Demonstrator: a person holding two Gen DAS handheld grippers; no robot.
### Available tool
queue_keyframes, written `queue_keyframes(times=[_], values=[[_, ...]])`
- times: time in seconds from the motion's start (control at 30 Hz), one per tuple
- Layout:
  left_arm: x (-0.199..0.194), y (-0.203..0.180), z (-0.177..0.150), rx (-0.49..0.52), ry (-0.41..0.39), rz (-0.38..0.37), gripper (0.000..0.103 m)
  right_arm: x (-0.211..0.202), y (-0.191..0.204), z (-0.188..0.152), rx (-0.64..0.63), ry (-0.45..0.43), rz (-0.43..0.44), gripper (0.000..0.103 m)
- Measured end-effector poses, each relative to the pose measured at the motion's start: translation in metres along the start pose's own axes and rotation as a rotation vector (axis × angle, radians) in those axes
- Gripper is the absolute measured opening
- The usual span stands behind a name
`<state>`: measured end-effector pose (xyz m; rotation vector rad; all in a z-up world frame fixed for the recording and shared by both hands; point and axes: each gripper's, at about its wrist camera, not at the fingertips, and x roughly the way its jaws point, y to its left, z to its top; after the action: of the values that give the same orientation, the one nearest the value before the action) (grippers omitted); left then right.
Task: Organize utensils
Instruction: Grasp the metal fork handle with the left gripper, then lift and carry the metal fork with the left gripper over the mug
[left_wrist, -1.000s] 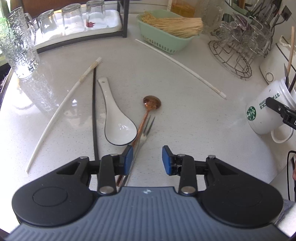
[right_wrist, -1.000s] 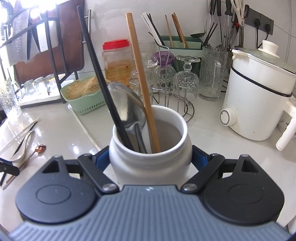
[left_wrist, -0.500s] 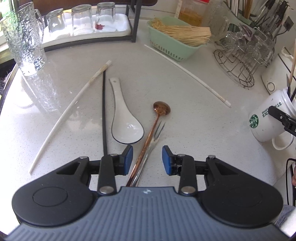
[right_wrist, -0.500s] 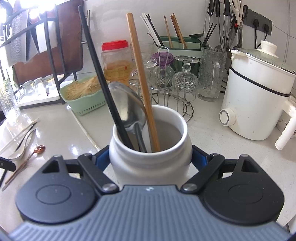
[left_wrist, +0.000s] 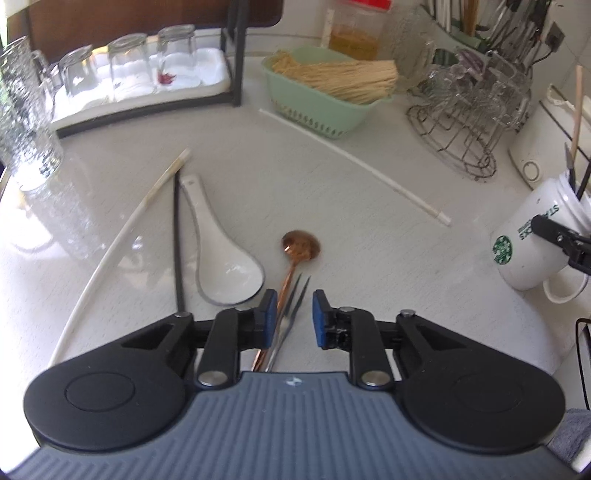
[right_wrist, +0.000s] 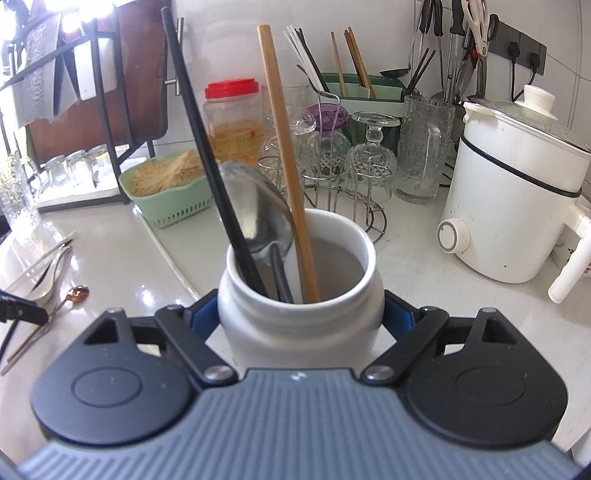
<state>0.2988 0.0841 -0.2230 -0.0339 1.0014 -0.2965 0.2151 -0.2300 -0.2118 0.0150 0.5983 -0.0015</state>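
My left gripper (left_wrist: 293, 318) hangs low over the counter, its jaws closing around the handles of a copper spoon (left_wrist: 301, 243) and a small two-tine fork (left_wrist: 295, 299). The left pad is at the spoon handle; a gap remains at the right pad. Beside them lie a white ceramic spoon (left_wrist: 225, 258), a black chopstick (left_wrist: 178, 251) and two white chopsticks (left_wrist: 122, 236) (left_wrist: 354, 158). My right gripper (right_wrist: 300, 314) is shut on a white Starbucks mug (right_wrist: 295, 332), also seen from the left wrist (left_wrist: 524, 251). The mug holds a black chopstick (right_wrist: 207, 166), a metal spoon (right_wrist: 258, 214) and a wooden chopstick (right_wrist: 288, 158).
A green basket of sticks (left_wrist: 321, 107) and a wire rack of glasses (left_wrist: 469, 110) stand at the back. A tray of upturned glasses (left_wrist: 129, 70) and a glass pitcher (left_wrist: 22, 122) are at the left. A white electric pot (right_wrist: 517, 192) stands right of the mug.
The left gripper shifted so the copper spoon handle and fork lie between its pads, and its jaws have narrowed. The right gripper and mug have not moved.
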Motion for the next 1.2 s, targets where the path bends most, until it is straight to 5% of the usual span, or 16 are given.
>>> queue_keyframes(times=[0.3, 0.57, 0.93, 1.2], values=[[0.017, -0.012, 0.002, 0.047, 0.022, 0.001, 0.016, 0.002, 0.002, 0.000, -0.014, 0.009, -0.008, 0.091], [0.021, -0.008, 0.006, 0.036, 0.031, 0.085, 0.016, 0.002, 0.002, 0.000, -0.020, 0.012, -0.010, 0.091], [0.008, 0.014, -0.008, -0.090, 0.048, 0.040, 0.016, 0.004, 0.002, -0.001, -0.033, 0.020, -0.005, 0.091], [0.013, 0.011, -0.003, -0.156, 0.017, 0.084, 0.017, 0.005, 0.002, -0.001, -0.046, 0.029, 0.000, 0.091]])
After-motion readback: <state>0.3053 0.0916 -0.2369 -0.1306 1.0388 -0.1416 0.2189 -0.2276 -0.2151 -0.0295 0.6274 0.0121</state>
